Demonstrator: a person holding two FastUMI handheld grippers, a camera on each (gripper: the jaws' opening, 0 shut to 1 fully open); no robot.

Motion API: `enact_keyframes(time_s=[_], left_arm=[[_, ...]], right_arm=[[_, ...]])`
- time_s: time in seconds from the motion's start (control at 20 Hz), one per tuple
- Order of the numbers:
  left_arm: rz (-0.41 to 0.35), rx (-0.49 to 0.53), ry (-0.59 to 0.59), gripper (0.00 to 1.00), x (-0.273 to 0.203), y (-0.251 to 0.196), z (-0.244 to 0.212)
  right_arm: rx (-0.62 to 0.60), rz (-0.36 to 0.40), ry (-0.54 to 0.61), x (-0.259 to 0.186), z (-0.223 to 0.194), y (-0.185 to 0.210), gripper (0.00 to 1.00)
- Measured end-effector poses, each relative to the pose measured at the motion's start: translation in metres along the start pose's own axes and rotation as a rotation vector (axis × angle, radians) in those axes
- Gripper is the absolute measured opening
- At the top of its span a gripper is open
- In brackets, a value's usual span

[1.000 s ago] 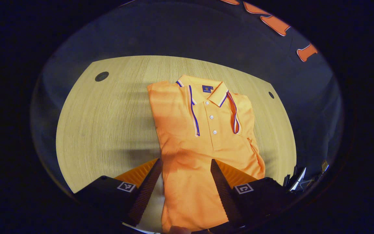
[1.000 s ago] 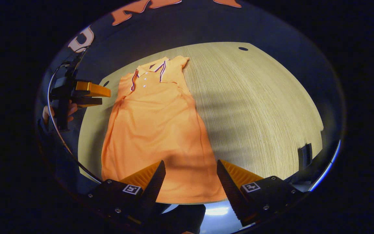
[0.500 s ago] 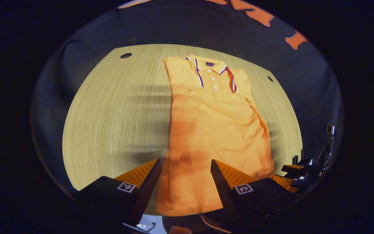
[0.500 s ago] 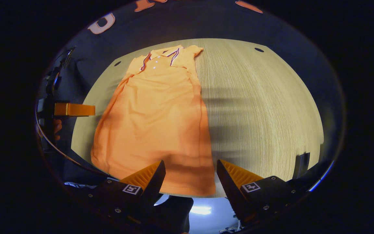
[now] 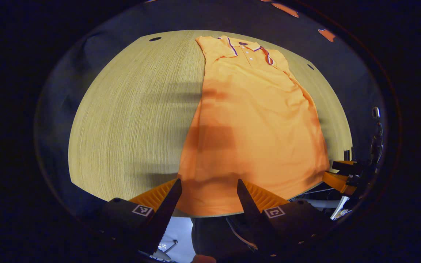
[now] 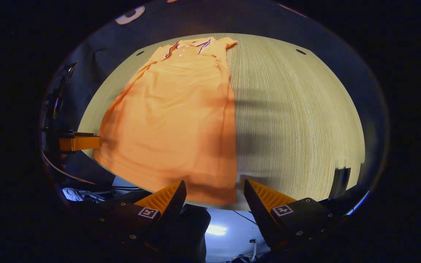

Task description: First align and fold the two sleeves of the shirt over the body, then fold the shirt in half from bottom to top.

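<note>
An orange polo shirt (image 5: 254, 120) lies flat on the wooden table (image 5: 130, 109), collar (image 5: 245, 44) at the far end. Both sleeves are folded in, their striped cuffs beside the button placket. The hem (image 5: 210, 204) reaches the table's near edge. My left gripper (image 5: 209, 182) is open, its fingertips over the hem's left part. In the right gripper view the shirt (image 6: 174, 117) fills the left half of the table. My right gripper (image 6: 214, 182) is open just above the hem's right corner (image 6: 227, 197). Neither holds any cloth. Each gripper also shows at the other view's side: right gripper (image 5: 342, 177), left gripper (image 6: 79, 142).
The table (image 6: 298, 117) has small dark holes (image 5: 155, 38) (image 6: 300, 52) near its far corners. A dark bracket (image 6: 342, 179) sits on its near right edge. Bare wood lies on both sides of the shirt. Below the near edge the floor shows.
Both grippers have drawn back from the shirt's middle toward the near table edge, so the whole shirt and its hem are in sight. Both stay open. The shirt has not moved.
</note>
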State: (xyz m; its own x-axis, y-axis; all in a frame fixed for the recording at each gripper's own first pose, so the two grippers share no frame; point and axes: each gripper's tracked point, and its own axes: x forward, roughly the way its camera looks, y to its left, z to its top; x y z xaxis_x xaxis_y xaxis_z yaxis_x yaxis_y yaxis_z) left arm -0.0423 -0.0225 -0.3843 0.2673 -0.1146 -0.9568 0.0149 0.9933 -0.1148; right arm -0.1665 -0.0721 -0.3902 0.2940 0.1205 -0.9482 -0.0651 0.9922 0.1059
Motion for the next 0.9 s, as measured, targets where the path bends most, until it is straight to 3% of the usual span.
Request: enact_keyframes(time_s=[0.25, 0.3, 0.35, 0.4, 0.5, 0.75, 0.9], left_arm=[[0.073, 0.065, 0.009, 0.94, 0.012, 0.006, -0.023], [0.086, 0.08, 0.011, 0.93, 0.013, 0.006, -0.023], [0.099, 0.101, 0.017, 0.9, 0.013, 0.007, -0.025], [0.109, 0.107, 0.008, 0.9, 0.01, 0.008, -0.024], [0.107, 0.092, -0.008, 0.9, 0.012, 0.011, -0.02], [0.087, 0.117, -0.012, 0.9, 0.013, 0.022, -0.018], [0.094, 0.091, -0.039, 0.95, 0.013, 0.031, -0.016]], right_arm=[[-0.011, -0.007, 0.001, 0.01, -0.004, 0.002, 0.96], [-0.024, -0.017, 0.006, 0.011, -0.005, 0.002, 0.87], [-0.04, -0.037, 0.004, 0.012, -0.004, 0.0, 0.92], [-0.055, -0.056, 0.006, 0.013, -0.005, -0.002, 0.87], [-0.097, -0.06, 0.009, 0.014, -0.004, 0.003, 0.8], [-0.084, -0.064, 0.034, 0.013, -0.003, 0.004, 0.78], [-0.092, -0.058, 0.043, 0.015, -0.002, 0.006, 0.61]])
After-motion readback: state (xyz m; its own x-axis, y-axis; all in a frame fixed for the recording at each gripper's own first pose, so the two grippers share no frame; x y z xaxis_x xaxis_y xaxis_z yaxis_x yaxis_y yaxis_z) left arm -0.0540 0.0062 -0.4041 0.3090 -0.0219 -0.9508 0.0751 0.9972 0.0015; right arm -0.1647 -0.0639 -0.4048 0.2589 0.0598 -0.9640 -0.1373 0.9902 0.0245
